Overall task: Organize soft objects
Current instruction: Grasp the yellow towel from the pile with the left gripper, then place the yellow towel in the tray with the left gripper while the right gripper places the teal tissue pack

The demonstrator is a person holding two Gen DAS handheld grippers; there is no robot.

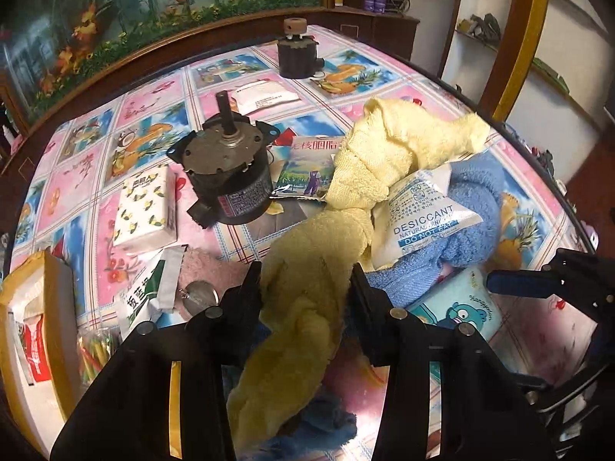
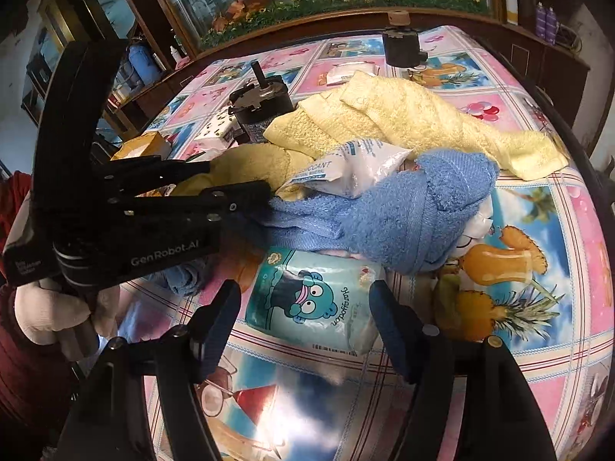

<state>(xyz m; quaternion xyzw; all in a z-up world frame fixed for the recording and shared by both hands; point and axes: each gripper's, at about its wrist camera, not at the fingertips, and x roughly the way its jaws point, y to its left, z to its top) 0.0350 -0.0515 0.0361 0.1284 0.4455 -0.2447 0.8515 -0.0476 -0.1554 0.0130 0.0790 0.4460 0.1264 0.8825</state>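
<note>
A long yellow towel lies twisted across the patterned table, and its near end runs between the fingers of my left gripper, which is shut on it. The right wrist view shows that gripper from the side, closed on the yellow towel. A blue towel is bunched beside it, under a white desiccant bag. My right gripper stands open, its fingers on either side of a pale blue tissue pack with a cartoon print, and the pads do not press on it.
A dark motor stands left of the towels, with a second one at the far edge. Around them lie a lemon-print tissue pack, a snack packet, a white sachet and a green-white packet. A cardboard box sits at the left.
</note>
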